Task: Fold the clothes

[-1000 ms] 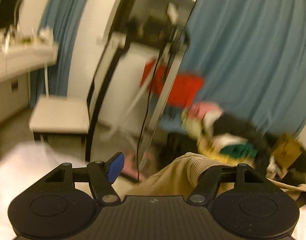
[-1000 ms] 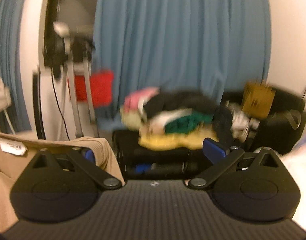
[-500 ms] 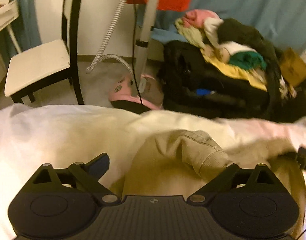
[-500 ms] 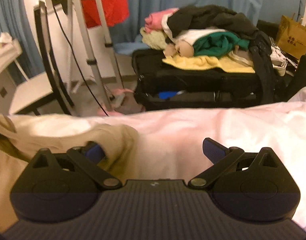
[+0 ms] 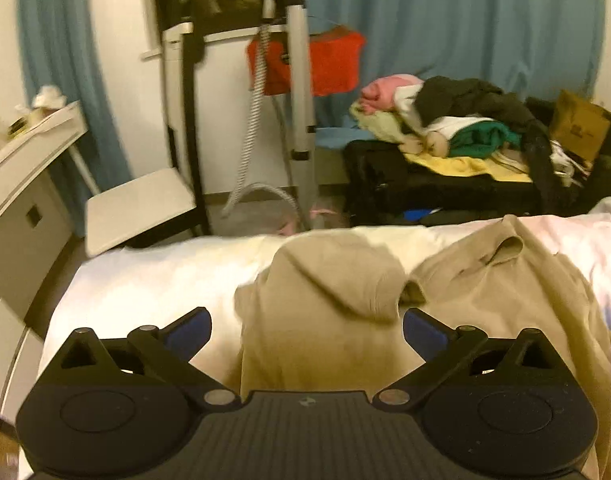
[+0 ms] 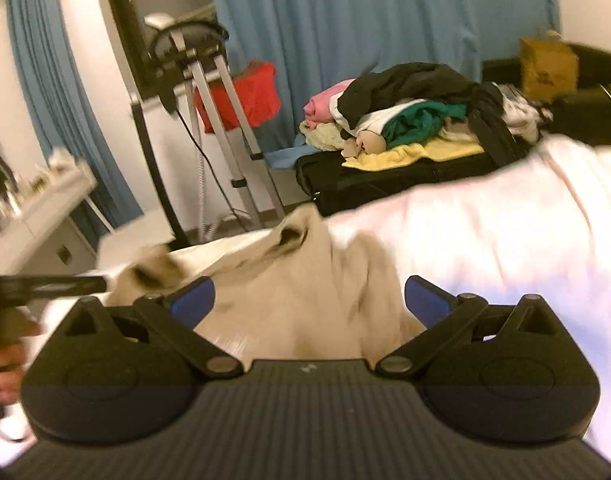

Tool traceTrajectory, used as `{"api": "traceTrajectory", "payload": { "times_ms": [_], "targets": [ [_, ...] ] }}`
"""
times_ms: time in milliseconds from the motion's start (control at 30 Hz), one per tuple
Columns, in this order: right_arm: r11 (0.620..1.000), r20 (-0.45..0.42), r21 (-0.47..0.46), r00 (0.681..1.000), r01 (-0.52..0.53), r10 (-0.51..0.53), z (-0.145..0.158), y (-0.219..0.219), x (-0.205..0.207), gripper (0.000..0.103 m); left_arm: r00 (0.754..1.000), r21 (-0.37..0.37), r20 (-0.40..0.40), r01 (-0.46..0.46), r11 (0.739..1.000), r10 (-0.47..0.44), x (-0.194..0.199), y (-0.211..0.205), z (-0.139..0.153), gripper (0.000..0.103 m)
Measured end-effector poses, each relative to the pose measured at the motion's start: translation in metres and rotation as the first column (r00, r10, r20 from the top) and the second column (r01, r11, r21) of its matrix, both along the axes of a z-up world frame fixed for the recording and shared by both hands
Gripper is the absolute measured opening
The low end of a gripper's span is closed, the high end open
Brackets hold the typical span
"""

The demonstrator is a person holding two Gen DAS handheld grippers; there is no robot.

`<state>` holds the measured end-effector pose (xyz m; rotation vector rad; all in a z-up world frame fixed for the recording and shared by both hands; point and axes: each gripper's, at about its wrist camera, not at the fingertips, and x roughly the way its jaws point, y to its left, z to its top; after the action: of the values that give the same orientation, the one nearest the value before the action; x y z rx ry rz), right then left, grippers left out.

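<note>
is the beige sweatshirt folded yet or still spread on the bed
Partly folded. The beige sweatshirt lies on the white bed, one sleeve doubled back over its body; both grippers are open, holding nothing.

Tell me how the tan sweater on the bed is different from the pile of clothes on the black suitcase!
The tan sweater is one piece in one colour; the pile of clothes mixes pink, black, green and yellow. The sweater lies spread on the white bed, right before both open grippers; the pile sits heaped on the black suitcase, out by the curtain. Neither is folded.
</note>
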<state>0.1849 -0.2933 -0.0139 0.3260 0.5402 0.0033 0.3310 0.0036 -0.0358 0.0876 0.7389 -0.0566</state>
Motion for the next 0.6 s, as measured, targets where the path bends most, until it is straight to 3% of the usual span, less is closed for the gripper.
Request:
{"api": "traceTrajectory", "payload": {
  "times_ms": [100, 200, 300, 400, 533, 600],
  "targets": [
    [0.996, 0.036, 0.084, 0.999, 0.022, -0.025, -0.013, -0.001, -0.068, 0.103, 1.0, -0.068, 0.001, 0.004, 0.998, -0.004, -0.027, -0.001, -0.007, 0.102],
    [0.987, 0.008, 0.154, 0.999, 0.036, -0.038, -0.034, -0.008, -0.101, 0.103, 1.0, -0.171, -0.008, -0.004, 0.985, 0.002, -0.038, 0.008, -0.022, 0.096],
    [0.988, -0.02, 0.149, 0.999, 0.027, -0.025, -0.048, -0.014, -0.098, 0.103, 0.996, -0.357, -0.03, -0.09, 0.93, 0.085, -0.035, 0.041, -0.042, 0.091],
    [0.975, -0.019, 0.222, 1.0, 0.024, -0.021, -0.059, -0.022, -0.085, 0.103, 0.975, -0.536, -0.064, -0.214, 0.817, 0.213, -0.024, 0.083, -0.067, 0.081],
    [0.964, -0.058, 0.265, 0.998, 0.033, -0.018, -0.081, -0.024, -0.067, 0.103, 0.906, -0.72, -0.139, -0.369, 0.587, 0.399, -0.01, 0.138, -0.11, 0.059],
    [0.953, -0.091, 0.301, 0.996, 0.04, -0.013, -0.093, -0.029, -0.057, 0.103, 0.883, -0.759, -0.175, -0.402, 0.512, 0.435, -0.003, 0.151, -0.126, 0.047]
  ]
}}
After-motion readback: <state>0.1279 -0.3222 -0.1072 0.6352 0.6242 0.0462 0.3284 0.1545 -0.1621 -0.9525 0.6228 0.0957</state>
